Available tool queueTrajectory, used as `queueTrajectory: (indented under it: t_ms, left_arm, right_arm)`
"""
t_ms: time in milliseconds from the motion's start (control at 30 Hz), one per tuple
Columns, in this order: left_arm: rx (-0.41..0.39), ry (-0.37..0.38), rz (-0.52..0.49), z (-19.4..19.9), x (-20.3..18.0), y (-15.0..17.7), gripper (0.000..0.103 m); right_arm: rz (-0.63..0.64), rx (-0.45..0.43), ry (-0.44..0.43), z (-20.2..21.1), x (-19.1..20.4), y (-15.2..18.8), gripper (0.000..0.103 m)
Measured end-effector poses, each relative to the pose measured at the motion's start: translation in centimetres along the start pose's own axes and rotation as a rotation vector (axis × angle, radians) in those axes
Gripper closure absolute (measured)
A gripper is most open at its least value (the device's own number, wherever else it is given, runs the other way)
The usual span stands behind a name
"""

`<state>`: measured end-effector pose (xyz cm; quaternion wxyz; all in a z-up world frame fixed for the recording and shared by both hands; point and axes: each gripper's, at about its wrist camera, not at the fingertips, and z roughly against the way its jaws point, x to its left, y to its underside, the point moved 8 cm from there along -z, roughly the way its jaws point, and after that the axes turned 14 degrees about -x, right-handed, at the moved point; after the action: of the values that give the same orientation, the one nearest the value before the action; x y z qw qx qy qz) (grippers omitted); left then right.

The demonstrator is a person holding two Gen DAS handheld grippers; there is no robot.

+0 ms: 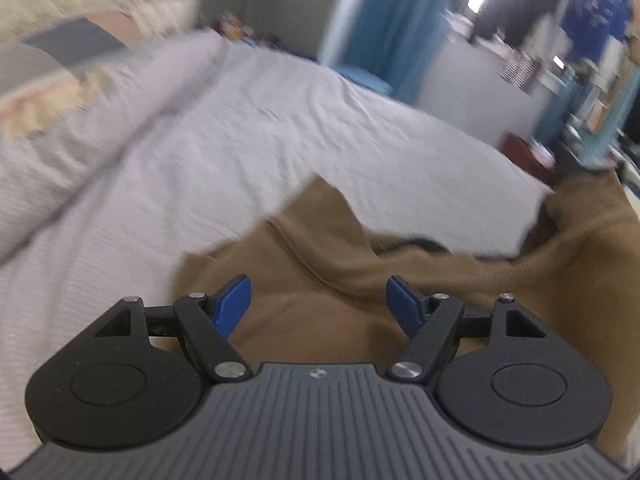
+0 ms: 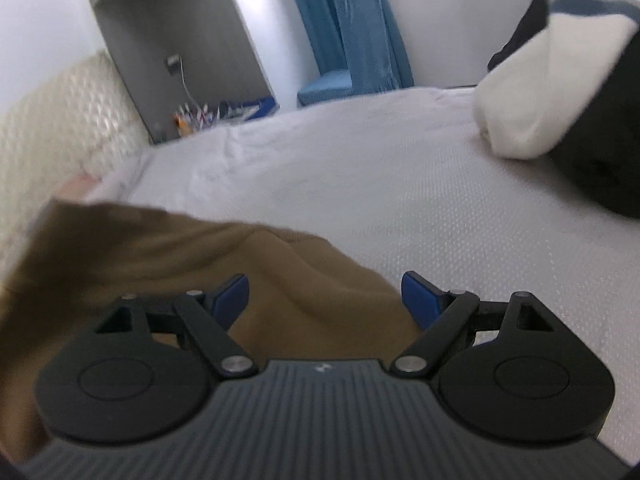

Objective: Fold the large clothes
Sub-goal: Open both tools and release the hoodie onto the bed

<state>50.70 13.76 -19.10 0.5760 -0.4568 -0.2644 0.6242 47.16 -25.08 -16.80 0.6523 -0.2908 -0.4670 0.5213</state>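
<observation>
your left claw (image 1: 318, 306) released, jaws wide, nothing gripped, brown garment (image 1: 320, 280) under it. your right claw (image 2: 324, 300) also released, jaws spread, empty, over same garment's edge. garment lies rumpled on white bed (image 2: 360, 184), near side. cream-and-dark clothes pile (image 2: 560, 100) well apart, far right of bed.

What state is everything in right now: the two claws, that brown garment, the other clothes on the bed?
Left gripper: open, holding nothing, over the brown garment.
Right gripper: open, holding nothing.
Brown garment: rumpled on the bed, not folded flat.
Bed: covered with a pale, wrinkled sheet.
White and dark clothes: heaped on the bed.
</observation>
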Motion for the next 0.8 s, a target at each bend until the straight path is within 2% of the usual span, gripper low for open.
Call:
queueTrajectory:
  t_ms: [133,233,333,367,467,633,733,800]
  left_arm:
    - [0.025,0.028,-0.022,-0.4,-0.4,0.5,0.024]
    - [0.035,0.047,-0.025,-0.6,-0.4,1.0,0.026]
    - [0.053,0.048,-0.067,-1.0,-1.3,1.3,0.036]
    - [0.053,0.047,-0.072,-1.0,-1.4,1.4,0.041]
    - [0.065,0.085,-0.051,-0.8,-2.5,2.0,0.081]
    - [0.008,-0.030,-0.165,-0.3,-3.6,2.4,0.103]
    - [-0.040,-0.165,-0.200,0.4,-2.1,2.1,0.103]
    - [-0.048,-0.201,-0.137,0.9,-0.4,1.8,0.103]
  right_arm:
    - [0.046,0.092,-0.035,-2.0,0.2,2.3,0.016]
    - [0.067,0.125,-0.047,-2.7,0.6,2.8,0.016]
    - [0.073,0.143,-0.057,-3.1,0.9,2.9,0.016]
    - [0.083,0.148,-0.055,-3.3,1.1,3.0,0.016]
    - [0.094,0.147,-0.050,-3.5,1.4,2.9,0.016]
    - [0.102,0.127,-0.043,-3.2,1.5,2.8,0.016]
    - [0.103,0.102,-0.030,-2.8,1.6,2.6,0.018]
    - [0.093,0.092,-0.019,-2.5,1.5,2.5,0.018]
